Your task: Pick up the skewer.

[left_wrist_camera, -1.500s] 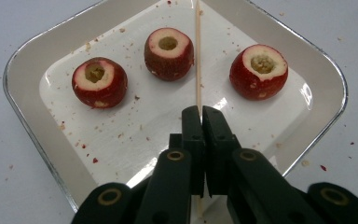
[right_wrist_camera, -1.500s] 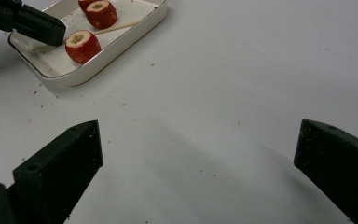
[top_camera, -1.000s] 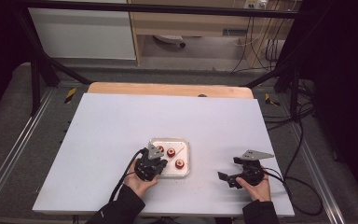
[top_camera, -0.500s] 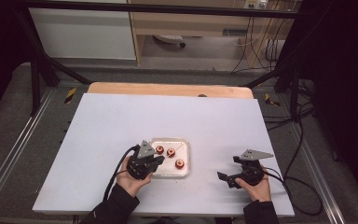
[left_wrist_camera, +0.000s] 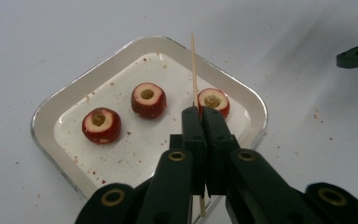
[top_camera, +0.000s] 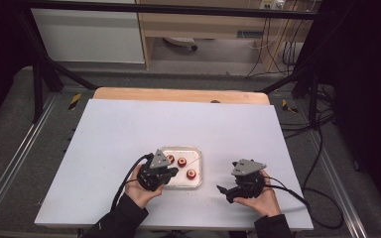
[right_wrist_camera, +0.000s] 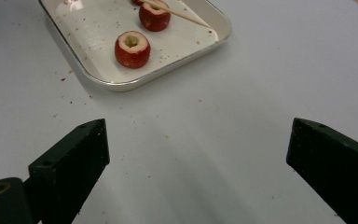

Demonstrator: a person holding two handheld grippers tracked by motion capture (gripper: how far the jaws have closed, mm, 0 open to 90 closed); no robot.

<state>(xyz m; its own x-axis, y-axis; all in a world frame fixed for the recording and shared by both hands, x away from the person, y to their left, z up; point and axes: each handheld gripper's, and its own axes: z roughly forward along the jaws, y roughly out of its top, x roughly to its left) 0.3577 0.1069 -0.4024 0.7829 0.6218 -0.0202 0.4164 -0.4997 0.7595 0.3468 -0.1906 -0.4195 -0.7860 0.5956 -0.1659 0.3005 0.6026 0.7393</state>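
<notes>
Left gripper [left_wrist_camera: 200, 114] clamped on a thin wooden skewer [left_wrist_camera: 194, 70], held over the near edge of a white tray [left_wrist_camera: 51, 112] on the worktop [top_camera: 129, 124]. Three cored red fruits [left_wrist_camera: 148, 99] lie in the tray. Right gripper [right_wrist_camera: 196, 154] to the tray's right, jaws wide, just been closing a little, nothing between them.

— What do we see past the tabletop's [top_camera: 129, 124] far edge?
— We see a wooden board [top_camera: 178, 94] along that edge, then a white cabinet [top_camera: 89, 34] and cables [top_camera: 278, 49] on the floor.
</notes>
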